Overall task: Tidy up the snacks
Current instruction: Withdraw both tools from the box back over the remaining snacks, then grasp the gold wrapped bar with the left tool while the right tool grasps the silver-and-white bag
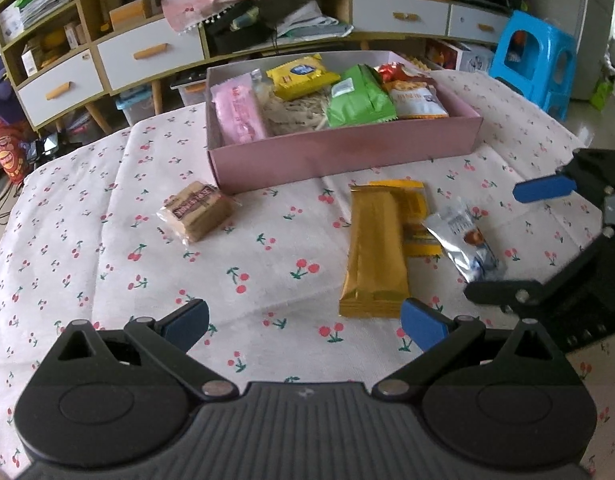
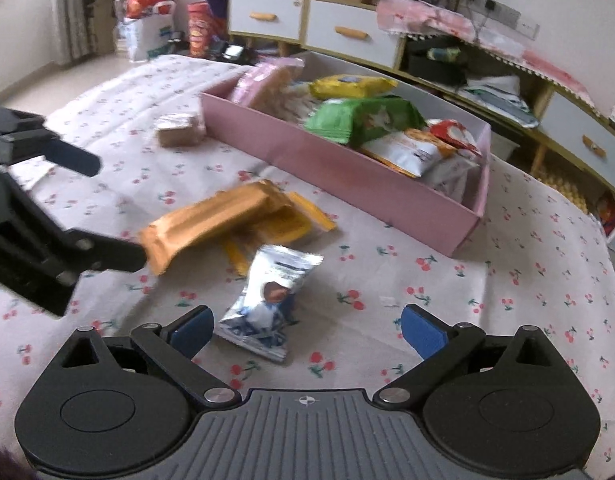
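Note:
A pink box [image 1: 347,152] [image 2: 347,168] on the cherry-print cloth holds pink, yellow, green and orange-white snack packs. In front of it lie a long gold pack [image 1: 373,252] [image 2: 211,220] over a yellow pack [image 1: 417,220] [image 2: 295,220], a silver pack [image 1: 465,242] [image 2: 267,300], and a brown biscuit pack [image 1: 195,212] [image 2: 179,128]. My left gripper [image 1: 305,322] is open and empty, just short of the gold pack. My right gripper [image 2: 305,330] is open, with the silver pack's near end by its left finger.
Beyond the table's far edge runs a low cabinet [image 1: 147,52] with white drawers and cluttered shelves. A blue plastic stool [image 1: 535,56] stands at the right. Bags and a red snack tube [image 2: 199,28] sit on the floor at the left. Each gripper shows in the other's view.

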Available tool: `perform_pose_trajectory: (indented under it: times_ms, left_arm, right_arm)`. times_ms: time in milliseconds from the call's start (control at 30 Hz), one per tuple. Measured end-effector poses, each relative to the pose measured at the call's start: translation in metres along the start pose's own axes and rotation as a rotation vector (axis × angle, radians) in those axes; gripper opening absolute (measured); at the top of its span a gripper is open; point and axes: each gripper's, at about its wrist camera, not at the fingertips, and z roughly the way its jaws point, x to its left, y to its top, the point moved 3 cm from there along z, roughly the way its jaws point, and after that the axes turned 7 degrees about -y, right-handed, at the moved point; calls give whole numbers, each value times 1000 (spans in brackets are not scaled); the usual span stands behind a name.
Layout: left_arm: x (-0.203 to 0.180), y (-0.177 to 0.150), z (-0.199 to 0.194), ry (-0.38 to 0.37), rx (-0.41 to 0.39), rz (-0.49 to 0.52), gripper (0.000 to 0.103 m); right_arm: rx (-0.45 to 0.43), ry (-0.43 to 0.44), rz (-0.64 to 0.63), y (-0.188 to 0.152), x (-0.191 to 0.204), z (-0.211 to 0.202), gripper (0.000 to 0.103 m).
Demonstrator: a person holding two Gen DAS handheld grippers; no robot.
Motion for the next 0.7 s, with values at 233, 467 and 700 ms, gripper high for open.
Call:
perform_pose_trajectory:
  times_ms: [233, 467, 700]
  left_arm:
    - [-10, 5, 6, -23, -5, 0, 101]
    - [-20, 14, 20, -56, 17, -33, 81]
    - [-24, 20, 24, -35, 8, -32, 58]
  right_arm:
    - [20, -71, 67, -1, -28, 8, 101]
    - [34, -75, 106, -6, -44, 8, 101]
    - [29, -54, 80, -5, -38, 8, 101]
